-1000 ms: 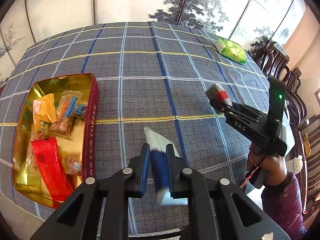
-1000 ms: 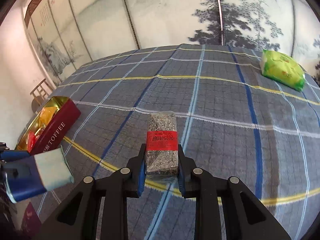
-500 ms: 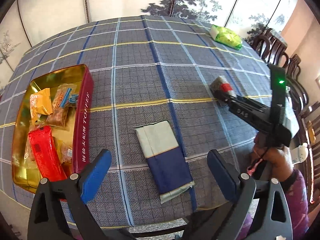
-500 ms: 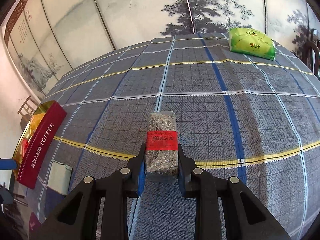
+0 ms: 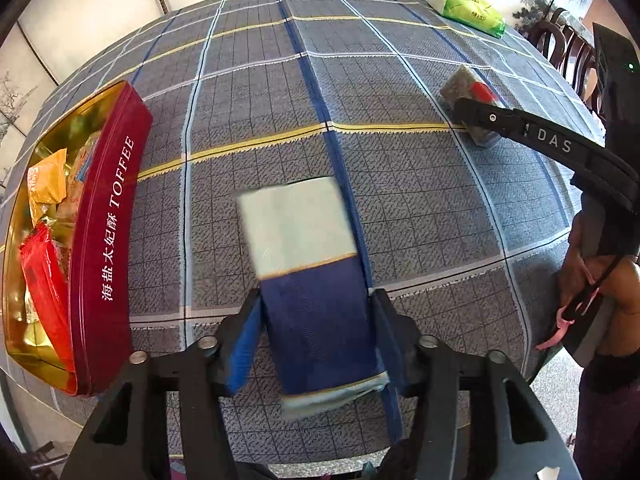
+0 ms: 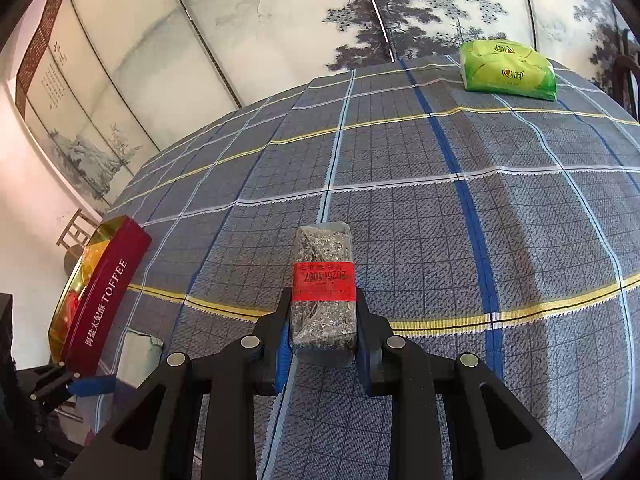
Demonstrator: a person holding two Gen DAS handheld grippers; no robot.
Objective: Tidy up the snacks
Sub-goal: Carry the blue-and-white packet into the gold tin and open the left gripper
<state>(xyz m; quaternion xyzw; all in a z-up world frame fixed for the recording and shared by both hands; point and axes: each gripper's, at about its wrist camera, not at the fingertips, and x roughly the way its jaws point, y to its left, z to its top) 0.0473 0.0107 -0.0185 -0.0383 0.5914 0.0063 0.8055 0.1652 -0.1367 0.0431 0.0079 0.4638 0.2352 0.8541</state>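
Note:
A blue-and-white snack packet (image 5: 308, 264) lies flat on the plaid tablecloth near the front edge. My left gripper (image 5: 316, 316) has its jaws around the packet's blue end, touching both long sides. My right gripper (image 6: 322, 320) is shut on a grey snack block with a red label (image 6: 324, 288), held low over the cloth; the block also shows in the left wrist view (image 5: 466, 88). The red and gold TOFFEE tin (image 5: 112, 216) stands open at the left with several wrapped snacks inside; it also shows in the right wrist view (image 6: 104, 296).
A green packet (image 6: 506, 70) lies at the far right of the table, also in the left wrist view (image 5: 466, 8). Dark wooden chairs (image 5: 560, 46) stand beyond the right edge. A painted folding screen (image 6: 360, 12) backs the table. The person's hand (image 5: 592, 276) holds the right gripper.
My left gripper let the blue-and-white packet down flat on the cloth, opened wide, then came back down and closed its jaws across the packet's width. My right gripper kept hold of the grey block.

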